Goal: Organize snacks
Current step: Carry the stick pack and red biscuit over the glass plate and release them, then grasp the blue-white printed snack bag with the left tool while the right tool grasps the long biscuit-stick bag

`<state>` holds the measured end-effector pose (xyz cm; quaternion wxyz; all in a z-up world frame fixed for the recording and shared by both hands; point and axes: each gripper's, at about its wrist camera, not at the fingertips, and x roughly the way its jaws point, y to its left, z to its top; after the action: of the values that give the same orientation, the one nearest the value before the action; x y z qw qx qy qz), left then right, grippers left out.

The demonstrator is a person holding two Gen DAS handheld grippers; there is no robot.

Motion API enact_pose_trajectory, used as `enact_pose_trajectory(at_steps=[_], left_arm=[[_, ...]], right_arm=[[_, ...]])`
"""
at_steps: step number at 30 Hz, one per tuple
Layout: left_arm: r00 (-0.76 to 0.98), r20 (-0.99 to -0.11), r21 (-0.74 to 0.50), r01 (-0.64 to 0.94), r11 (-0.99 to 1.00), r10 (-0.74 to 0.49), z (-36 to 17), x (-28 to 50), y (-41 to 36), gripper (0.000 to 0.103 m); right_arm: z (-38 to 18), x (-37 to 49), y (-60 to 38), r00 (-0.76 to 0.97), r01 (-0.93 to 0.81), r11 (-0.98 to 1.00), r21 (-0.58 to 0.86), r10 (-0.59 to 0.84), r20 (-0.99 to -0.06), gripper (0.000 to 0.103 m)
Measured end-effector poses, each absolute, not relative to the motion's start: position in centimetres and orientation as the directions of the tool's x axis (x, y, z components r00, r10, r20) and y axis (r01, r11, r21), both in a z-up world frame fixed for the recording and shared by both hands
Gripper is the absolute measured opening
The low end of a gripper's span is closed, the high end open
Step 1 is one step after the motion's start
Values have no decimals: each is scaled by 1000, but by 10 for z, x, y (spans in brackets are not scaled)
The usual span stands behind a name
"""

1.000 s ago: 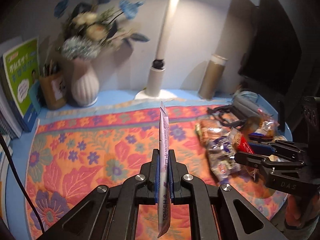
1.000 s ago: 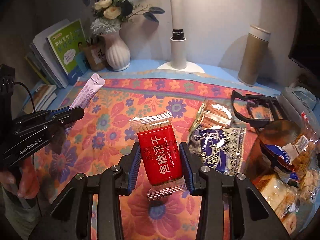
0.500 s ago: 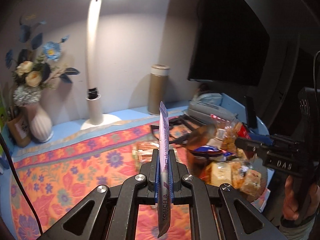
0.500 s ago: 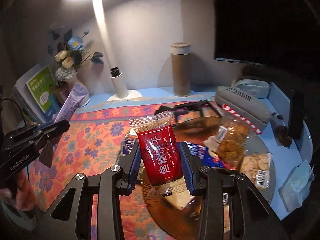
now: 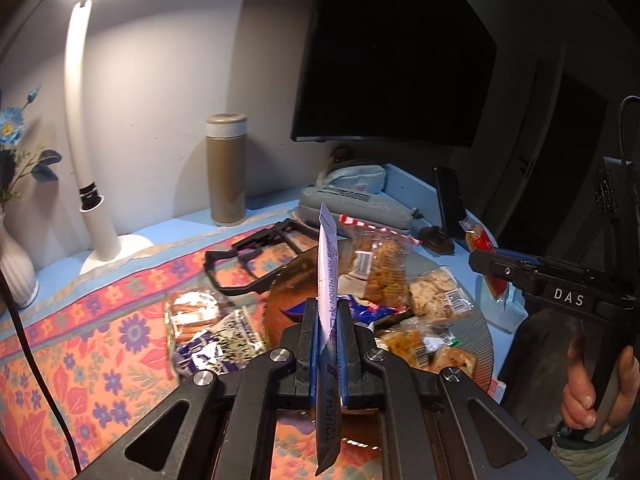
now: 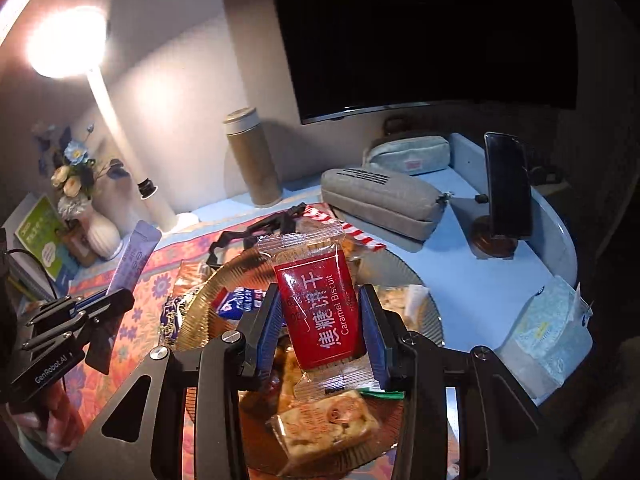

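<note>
Glass plate [image 6: 434,312] half-hidden under snack packets [image 6: 326,432]

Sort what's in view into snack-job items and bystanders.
Job: caramel biscuit in right gripper; sachet in left gripper; plate; wrapped snack.
Bystanders: lamp, flask, phone, grey pouch.

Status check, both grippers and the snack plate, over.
Left gripper shut on mouthwash sachet. Right gripper shut on caramel biscuit packet, above the amber glass plate. Plate already crowded with snack packets; two lie on the floral cloth.
</note>
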<state>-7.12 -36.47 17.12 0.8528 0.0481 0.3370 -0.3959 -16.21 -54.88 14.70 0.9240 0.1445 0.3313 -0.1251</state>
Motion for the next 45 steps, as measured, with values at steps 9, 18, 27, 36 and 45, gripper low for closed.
enact_pose_trajectory(at_steps=[9,18,27,36,45], left_arm=[[402,-606,-197,760,619,-687,170,-80,-396,8],[392,-620,-303,680,668,-680,156,-52,-370,60],[472,-613,-335,572,749,-634,156,-26,-317,60],[486,-648,-385,456,803,-587,135,-2,-275,73],[401,-755,-379,380,844,-519,79,16,-277,73]], right_arm=[[143,-167,-555,741,337,924,180,-142,-657,39],[142,-173,-563,738,370,907,200,-156,-657,70],[139,-156,-544,731,326,923,204,-110,-674,70],[140,-135,-519,726,271,944,188,-73,-684,70],[138,-124,-504,713,251,953,167,-65,-698,70]])
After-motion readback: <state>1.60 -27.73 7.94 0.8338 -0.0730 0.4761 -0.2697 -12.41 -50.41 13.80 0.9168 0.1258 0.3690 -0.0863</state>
